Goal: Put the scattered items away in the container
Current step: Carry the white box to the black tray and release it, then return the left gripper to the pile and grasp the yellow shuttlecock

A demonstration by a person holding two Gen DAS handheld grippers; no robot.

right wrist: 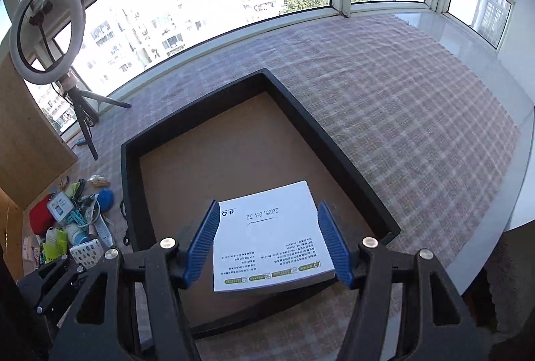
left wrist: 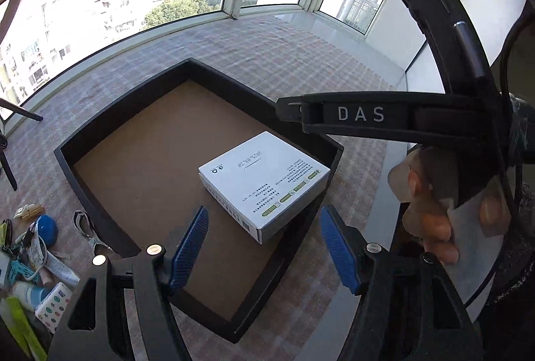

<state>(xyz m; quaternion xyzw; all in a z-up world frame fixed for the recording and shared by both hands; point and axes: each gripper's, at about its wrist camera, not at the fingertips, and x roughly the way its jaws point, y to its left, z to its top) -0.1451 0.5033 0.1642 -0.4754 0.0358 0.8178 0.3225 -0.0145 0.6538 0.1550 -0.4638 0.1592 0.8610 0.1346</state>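
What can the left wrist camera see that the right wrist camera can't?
Only the left wrist view shows the right gripper's body marked DAS and the person's hand holding it.

Only the right wrist view shows the ring light on its tripod and a red pouch in the pile.

Both show the black tray with the white box inside, the blue round item, the checked cloth and the windows. Each view shows its own open blue fingers.

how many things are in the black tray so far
1: a flat white cardboard box with printed text lies on the brown floor of the black rectangular tray, near its right wall. The open right gripper straddles it. The near inside corner is hidden by the grippers.
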